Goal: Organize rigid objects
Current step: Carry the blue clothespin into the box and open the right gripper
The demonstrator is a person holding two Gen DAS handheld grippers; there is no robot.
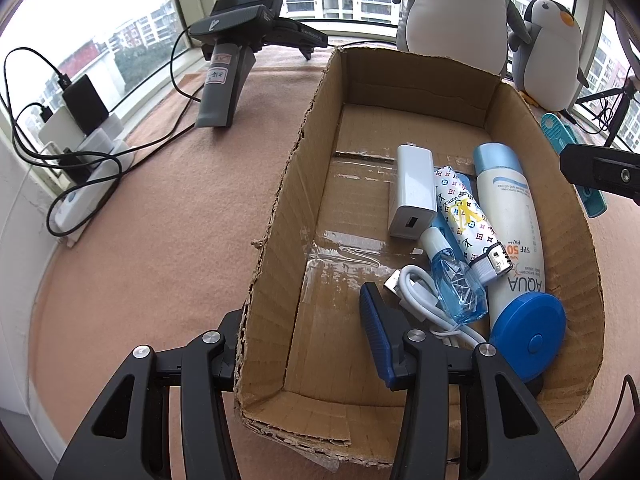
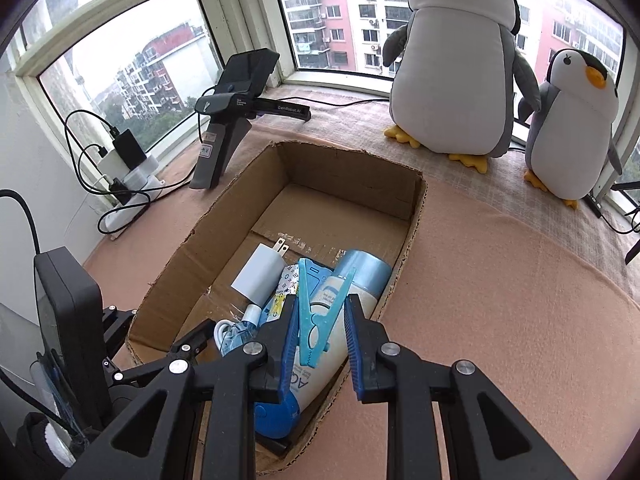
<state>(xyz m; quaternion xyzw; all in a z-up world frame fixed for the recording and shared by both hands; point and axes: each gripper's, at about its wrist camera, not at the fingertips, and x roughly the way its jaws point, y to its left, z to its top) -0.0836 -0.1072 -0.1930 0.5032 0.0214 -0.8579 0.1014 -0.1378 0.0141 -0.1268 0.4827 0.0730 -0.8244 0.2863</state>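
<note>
Here the clothespin (image 2: 316,312) points lengthwise away, above the box (image 2: 412,216).

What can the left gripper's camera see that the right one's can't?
Only the left camera shows the lighter in full and the white cable coiled in the box. Only the right camera shows the clothes peg between the right gripper fingers, and both penguins' faces. Both show the cardboard box, the white charger, the sunscreen bottle and the blue round case.
</note>
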